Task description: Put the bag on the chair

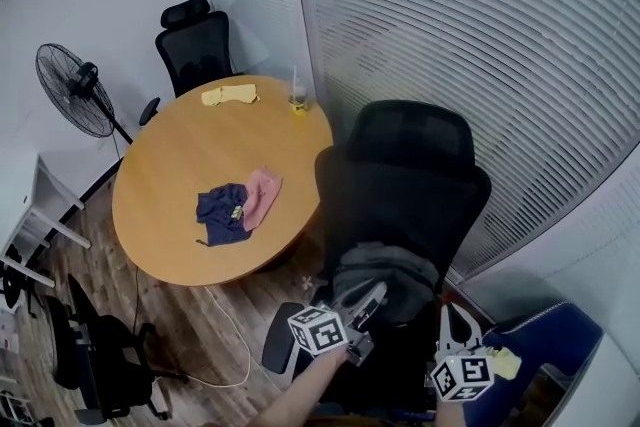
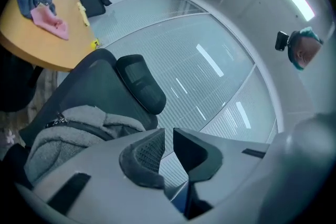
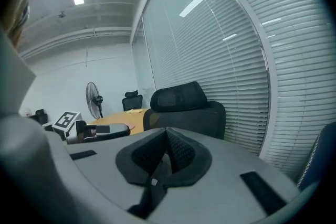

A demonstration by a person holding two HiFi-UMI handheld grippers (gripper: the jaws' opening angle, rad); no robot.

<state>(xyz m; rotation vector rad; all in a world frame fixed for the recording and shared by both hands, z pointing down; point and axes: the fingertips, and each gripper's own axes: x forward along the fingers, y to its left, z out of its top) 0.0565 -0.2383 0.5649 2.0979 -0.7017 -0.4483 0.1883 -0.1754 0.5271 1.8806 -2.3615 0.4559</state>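
Observation:
A grey bag [image 1: 385, 277] lies on the seat of the black office chair [image 1: 405, 175] right below me. My left gripper [image 1: 372, 297] hovers at the bag's near left edge. In the left gripper view its jaws stand a narrow gap apart with nothing between them [image 2: 168, 148], and the bag [image 2: 73, 126] sits off to the left under the chair's headrest [image 2: 140, 83]. My right gripper [image 1: 452, 313] hangs to the right of the bag, apart from it. Its pads meet, empty [image 3: 167, 153], and it faces the chair back [image 3: 181, 102].
A round wooden table [image 1: 170, 165] stands left of the chair with a blue cloth [image 1: 222, 211], a pink cloth [image 1: 264, 195], a yellow cloth [image 1: 230, 95] and a cup [image 1: 297, 98]. Behind are another black chair [image 1: 195, 45] and a fan [image 1: 75, 90]. Window blinds run on the right.

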